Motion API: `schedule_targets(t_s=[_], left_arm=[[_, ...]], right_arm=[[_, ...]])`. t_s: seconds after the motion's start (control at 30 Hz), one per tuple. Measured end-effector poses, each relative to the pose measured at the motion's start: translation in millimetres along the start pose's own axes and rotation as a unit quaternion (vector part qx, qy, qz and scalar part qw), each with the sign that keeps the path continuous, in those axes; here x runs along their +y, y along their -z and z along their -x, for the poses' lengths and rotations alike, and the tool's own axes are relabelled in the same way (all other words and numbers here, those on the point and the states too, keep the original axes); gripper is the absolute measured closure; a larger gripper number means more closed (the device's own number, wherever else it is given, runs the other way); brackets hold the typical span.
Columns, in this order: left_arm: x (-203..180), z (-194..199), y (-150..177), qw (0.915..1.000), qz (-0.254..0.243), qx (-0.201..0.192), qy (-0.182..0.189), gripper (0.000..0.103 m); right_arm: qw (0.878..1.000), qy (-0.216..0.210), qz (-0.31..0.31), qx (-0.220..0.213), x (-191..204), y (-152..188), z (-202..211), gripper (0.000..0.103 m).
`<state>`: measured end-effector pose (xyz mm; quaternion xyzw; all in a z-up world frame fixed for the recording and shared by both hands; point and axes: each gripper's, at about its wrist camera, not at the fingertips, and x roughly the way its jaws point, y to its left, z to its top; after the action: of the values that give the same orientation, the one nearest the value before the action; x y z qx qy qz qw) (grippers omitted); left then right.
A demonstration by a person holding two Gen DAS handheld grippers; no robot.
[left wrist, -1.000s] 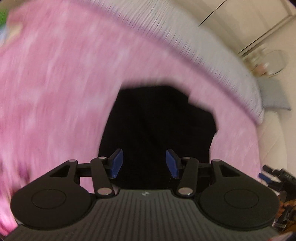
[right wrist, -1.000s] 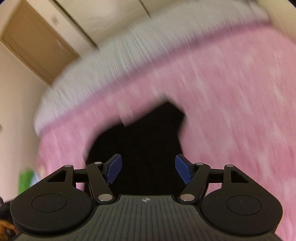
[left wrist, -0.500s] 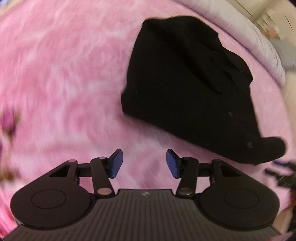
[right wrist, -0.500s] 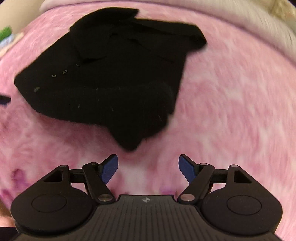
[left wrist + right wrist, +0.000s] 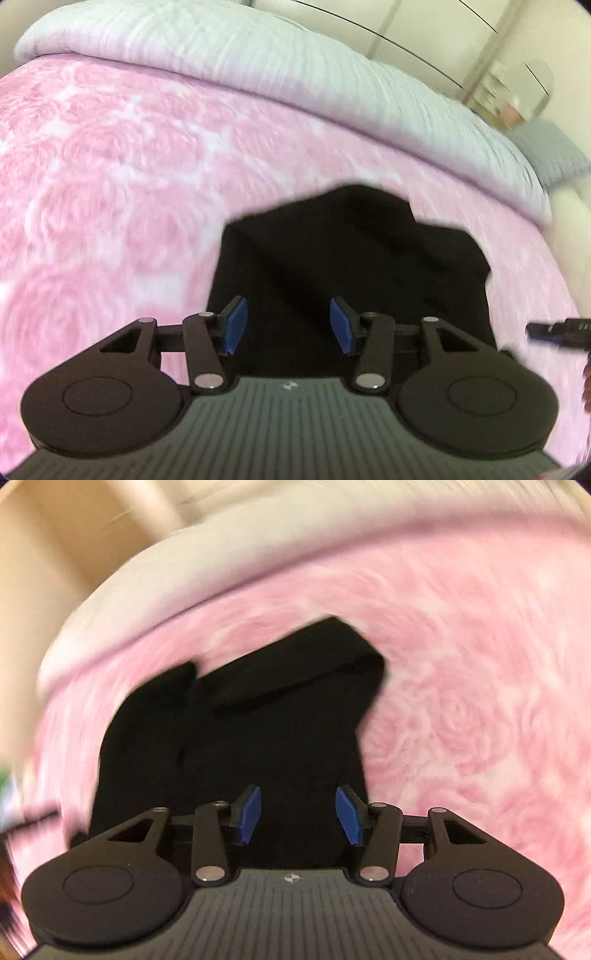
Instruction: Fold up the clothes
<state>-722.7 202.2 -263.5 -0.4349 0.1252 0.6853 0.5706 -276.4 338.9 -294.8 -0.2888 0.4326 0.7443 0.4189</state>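
Note:
A black garment lies partly folded on a pink rose-patterned blanket. My left gripper is open and empty, with its blue pads just over the garment's near left part. In the right wrist view the same garment shows a folded flap at its far end. My right gripper is open and empty over the garment's near right part. The tip of the right gripper shows at the left view's right edge. Both views are blurred.
A white ribbed duvet is bunched along the far side of the bed. A grey cushion and a wardrobe stand beyond it. A beige door or wall shows at the far left in the right view.
Both grippers have dropped back down close over the near edge of the black garment after being pulled back and higher half a second ago. Both stay open.

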Motion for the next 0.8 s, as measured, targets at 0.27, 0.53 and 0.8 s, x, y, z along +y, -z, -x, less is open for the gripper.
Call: schedule_targets(t_s=[0.27,0.53,0.8], left_arm=[[25.0,48.6,74.1,0.9844,0.134,0.111,0.027,0.058],[48.7,34.1,157.2,0.9097,0.394,0.104,0.08,0.055],[59.3,6.4,174.8,0.8711,0.468,0.085,0.123,0.072]], right_arm=[[0.995,-0.028,-0.091,0.036,-30.3,12.3,27.5,0.045],[0.957,-0.115,-0.26,0.057,-56.7,66.5,33.5,0.045],[0.953,-0.106,-0.267,0.091,-53.6,61.8,-25.1,0.055]])
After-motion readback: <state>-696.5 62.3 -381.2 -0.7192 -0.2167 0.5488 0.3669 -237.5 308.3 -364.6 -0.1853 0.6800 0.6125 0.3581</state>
